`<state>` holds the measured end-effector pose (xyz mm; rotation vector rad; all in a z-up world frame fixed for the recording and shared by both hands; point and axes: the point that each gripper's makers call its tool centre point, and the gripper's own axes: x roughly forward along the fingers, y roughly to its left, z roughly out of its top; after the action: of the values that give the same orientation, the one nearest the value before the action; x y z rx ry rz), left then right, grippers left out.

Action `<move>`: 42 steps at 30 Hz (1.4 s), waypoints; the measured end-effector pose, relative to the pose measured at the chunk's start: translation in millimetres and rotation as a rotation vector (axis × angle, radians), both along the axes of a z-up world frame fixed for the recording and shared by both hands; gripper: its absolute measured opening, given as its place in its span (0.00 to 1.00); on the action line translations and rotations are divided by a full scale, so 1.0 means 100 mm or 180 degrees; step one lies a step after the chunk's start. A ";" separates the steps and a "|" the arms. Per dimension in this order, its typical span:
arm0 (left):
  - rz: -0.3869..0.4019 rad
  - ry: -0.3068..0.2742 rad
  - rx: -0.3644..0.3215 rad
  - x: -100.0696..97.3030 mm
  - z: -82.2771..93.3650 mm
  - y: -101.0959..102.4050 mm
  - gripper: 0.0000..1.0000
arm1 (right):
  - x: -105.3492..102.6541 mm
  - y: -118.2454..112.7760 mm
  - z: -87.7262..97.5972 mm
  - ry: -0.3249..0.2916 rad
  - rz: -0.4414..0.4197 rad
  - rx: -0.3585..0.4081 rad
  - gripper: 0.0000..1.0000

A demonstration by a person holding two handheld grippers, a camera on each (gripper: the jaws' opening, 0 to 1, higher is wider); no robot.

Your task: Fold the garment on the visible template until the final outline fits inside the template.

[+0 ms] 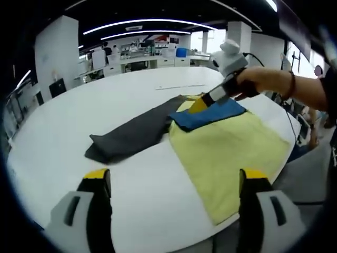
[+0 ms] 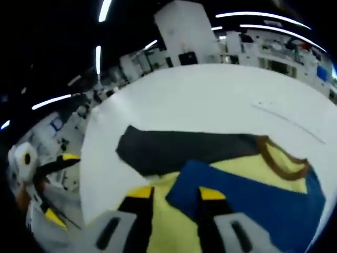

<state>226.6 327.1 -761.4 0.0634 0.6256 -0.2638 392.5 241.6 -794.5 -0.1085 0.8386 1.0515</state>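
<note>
Where garment (image 1: 221, 142) overhangs table (image 1: 131, 174), edge near

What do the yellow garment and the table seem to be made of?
The yellow garment: probably soft knitted cloth, matt, because it lies limp with a blue sleeve folded over it. The table: apparently a hard, smooth white surface, slightly glossy; its exact material is unclear.

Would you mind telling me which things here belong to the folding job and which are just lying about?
Job:
- garment, yellow with blue sleeve and dark sleeve
- right tool at the blue sleeve
- left tool, open above the table

Lying about:
- thin strip on the far tabletop
- background desks
</note>
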 end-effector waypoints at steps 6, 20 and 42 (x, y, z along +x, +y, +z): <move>0.0039 0.0003 0.0029 0.04 0.01 0.12 0.99 | 0.06 -0.11 0.11 -0.0149 0.0053 0.0060 0.67; 0.0353 -0.0036 0.0105 0.21 0.04 0.70 0.98 | -0.12 -0.56 0.40 -0.0403 0.0154 0.0132 0.99; 0.1052 -0.0280 0.0194 0.43 0.06 1.36 0.55 | -0.39 -1.54 0.58 -0.0682 0.0017 0.0048 0.99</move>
<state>269.4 463.0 -755.2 0.0293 0.5468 0.0772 354.0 87.8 -736.5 -0.2071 0.6366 1.0309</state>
